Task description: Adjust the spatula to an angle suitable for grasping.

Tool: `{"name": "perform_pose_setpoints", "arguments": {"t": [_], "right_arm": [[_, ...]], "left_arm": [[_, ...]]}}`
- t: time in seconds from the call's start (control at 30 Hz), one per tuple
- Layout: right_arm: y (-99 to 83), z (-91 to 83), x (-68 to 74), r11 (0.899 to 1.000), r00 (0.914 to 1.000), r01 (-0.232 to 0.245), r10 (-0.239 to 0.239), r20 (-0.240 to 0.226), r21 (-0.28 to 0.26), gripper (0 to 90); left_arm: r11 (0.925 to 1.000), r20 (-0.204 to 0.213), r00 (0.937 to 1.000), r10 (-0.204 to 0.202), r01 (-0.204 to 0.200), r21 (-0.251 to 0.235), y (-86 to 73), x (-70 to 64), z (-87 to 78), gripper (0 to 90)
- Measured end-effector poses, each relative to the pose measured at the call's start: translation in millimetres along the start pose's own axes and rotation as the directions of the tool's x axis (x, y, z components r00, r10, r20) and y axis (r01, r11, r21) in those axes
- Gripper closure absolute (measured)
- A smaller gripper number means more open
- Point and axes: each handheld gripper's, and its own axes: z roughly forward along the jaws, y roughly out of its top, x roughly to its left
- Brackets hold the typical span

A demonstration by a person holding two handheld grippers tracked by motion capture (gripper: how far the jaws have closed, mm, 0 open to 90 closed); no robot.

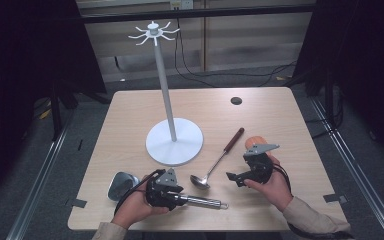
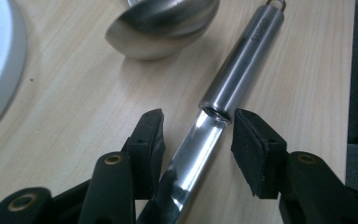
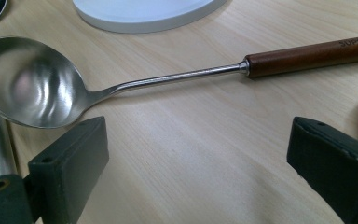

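Observation:
A steel utensil lies near the table's front edge, its head (image 1: 121,184) to the left and its round handle (image 1: 205,202) pointing right. My left gripper (image 1: 179,196) is open, its jaws standing either side of the utensil's flat shank (image 2: 193,154), a small gap showing on each side. A ladle (image 1: 215,167) with a brown wooden handle (image 3: 307,55) and steel bowl (image 3: 25,84) lies in the middle. My right gripper (image 1: 234,178) hovers just right of the bowl, wide open (image 3: 198,128) with bare table between its jaws.
A white hook stand (image 1: 174,141) with a tall pole and round base stands behind the ladle. An orange wooden piece (image 1: 255,141) lies behind my right hand. A dark round hole (image 1: 236,100) marks the far right of the table (image 1: 280,125).

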Motion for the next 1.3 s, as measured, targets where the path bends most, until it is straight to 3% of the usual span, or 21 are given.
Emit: {"name": "perform_pose_setpoints", "arguments": {"t": [0.2, 0.27, 0.4, 0.5, 0.53, 0.57, 0.6, 0.63, 0.67, 0.73, 0.77, 0.8, 0.93, 1.07, 1.17, 1.23, 1.3], "right_arm": [[-0.9, -1.2, 0.0, 1.0, 1.0, -0.007, 0.007, 0.0, 0.003, 4.8], [-1.1, -1.4, -0.2, 1.0, 1.0, -0.005, 0.005, 0.003, 0.003, 4.9], [-1.2, -0.8, 0.1, 1.0, 1.0, -0.007, 0.007, 0.001, 0.003, 4.9], [-1.2, -0.8, 0.9, 1.0, 1.0, -0.007, 0.007, 0.0, 0.007, 4.9], [-1.3, -0.6, 0.8, 1.0, 1.0, -0.006, 0.006, 0.001, 0.008, 4.9], [-1.4, -0.6, 0.7, 1.0, 1.0, -0.006, 0.006, 0.002, 0.008, 4.9], [-1.5, -0.6, 0.7, 1.0, 1.0, -0.006, 0.006, 0.003, 0.008, 4.9], [-1.6, -0.8, 0.7, 1.0, 1.0, -0.006, 0.006, 0.004, 0.008, 4.8], [-1.6, -1.0, 0.6, 1.0, 1.0, -0.006, 0.006, 0.005, 0.008, 4.9], [-1.7, -1.8, 0.2, 1.0, 1.0, -0.007, 0.007, 0.007, 0.001, 4.9], [-1.7, -2.0, 0.2, 1.0, 0.9999, -0.009, 0.009, 0.009, 0.0, 4.9], [-1.8, -2.6, -0.1, 1.0, 0.9999, -0.009, 0.009, 0.012, 0.0, 4.9], [-3.3, -3.3, -1.3, 1.0, 0.9999, -0.013, 0.013, 0.011, 0.002, 4.9], [-4.5, -5.0, -2.1, 1.0, 0.9997, -0.015, 0.015, 0.018, 0.003, 4.9], [-5.8, -6.4, -2.7, 1.0, 0.9996, -0.02, 0.02, 0.019, 0.006, 4.9], [-6.5, -7.0, -3.3, 1.0, 0.9995, -0.022, 0.021, 0.021, 0.005, 4.9], [-7.3, -7.9, -4.2, 1.0, 0.9995, -0.022, 0.021, 0.023, 0.001, 4.9]], "left_arm": [[0.9998, 0.002, 0.9999, 0.014, -0.014, 0.014, -4.2, 1.2, 1.3, 52.1], [0.9978, 0.0, 0.9994, 0.036, -0.036, 0.055, -3.6, 0.1, 3.1, 53.1], [0.9985, -0.008, 0.9995, 0.031, -0.031, 0.044, -2.7, -1.7, 6.2, 56.0], [0.9987, 0.015, 0.9992, 0.038, -0.038, 0.033, -1.3, -1.3, 8.0, 58.4], [0.9973, 0.014, 0.9988, 0.047, -0.048, 0.056, 0.5, -1.9, 7.6, 58.9], [0.9976, 0.051, 0.9978, 0.041, -0.044, 0.054, 1.9, -1.4, 8.4, 59.4], [0.9972, 0.057, 0.9976, 0.039, -0.043, 0.06, 3.7, -2.2, 9.1, 60.0], [0.9984, 0.029, 0.9988, 0.039, -0.04, 0.04, 4.3, -4.3, 12.1, 60.8], [0.9974, 0.035, 0.9985, 0.042, -0.043, 0.057, 6.4, -4.6, 12.0, 61.7], [0.9983, 0.038, 0.9986, 0.037, -0.039, 0.043, 8.4, -5.5, 15.1, 64.0], [0.9958, 0.041, 0.9979, 0.05, -0.053, 0.075, 10.8, -4.7, 13.8, 64.7], [0.9982, 0.046, 0.9982, 0.039, -0.041, 0.043, 10.0, -5.3, 16.6, 65.6], [0.9985, 0.061, 0.9974, 0.04, -0.042, 0.034, 11.6, -4.4, 18.5, 67.5], [0.9979, 0.071, 0.9973, 0.02, -0.024, 0.06, 14.6, -2.0, 18.2, 68.3], [0.9976, 0.074, 0.9968, 0.03, -0.034, 0.061, 14.8, 0.2, 18.2, 66.9], [0.9994, 0.069, 0.9975, 0.017, -0.019, 0.03, 14.1, 0.3, 20.9, 64.5], [0.9986, 0.074, 0.997, 0.025, -0.029, 0.045, 16.0, 0.9, 20.9, 64.1]]}}
